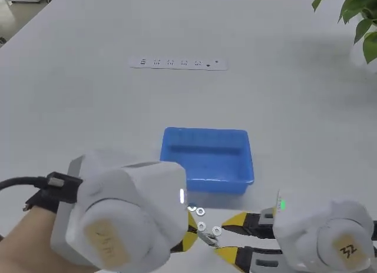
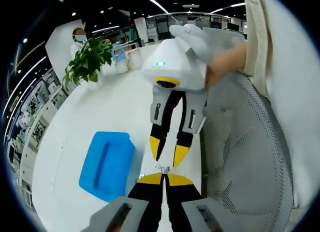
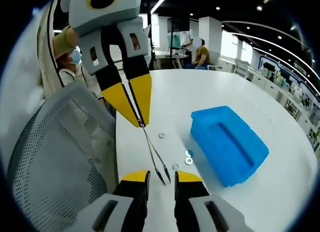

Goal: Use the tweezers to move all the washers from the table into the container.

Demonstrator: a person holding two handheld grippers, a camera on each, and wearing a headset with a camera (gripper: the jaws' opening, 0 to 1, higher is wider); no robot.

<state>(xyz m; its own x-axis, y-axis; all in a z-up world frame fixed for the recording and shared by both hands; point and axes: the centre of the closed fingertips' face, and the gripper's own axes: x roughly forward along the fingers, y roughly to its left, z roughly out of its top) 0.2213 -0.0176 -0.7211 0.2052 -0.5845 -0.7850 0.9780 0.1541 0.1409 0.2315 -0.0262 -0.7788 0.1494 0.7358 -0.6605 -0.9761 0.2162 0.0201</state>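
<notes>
Washers (image 1: 201,212), all four, lie on the table (image 1: 88,96) at six o'clock from the empty-looking blue container (image 1: 206,155). Left gripper (image 3: 141,123) pinches the tweezers (image 3: 154,154); right gripper (image 3: 161,176) has jaws apart.

Table (image 1: 88,96) open left, right, beyond container (image 1: 206,158). Near side tight: washers (image 1: 201,212) just before container wall, tweezers (image 3: 151,149) slanting across gap. Power strip (image 1: 178,63) farther out. Plant (image 1: 353,20) far right.

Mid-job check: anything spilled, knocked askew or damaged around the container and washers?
Nothing stands out. The blue container sits flat on the table, four washers lie loose beside it, and the tweezers look unbent, clamped in the left gripper.
</notes>
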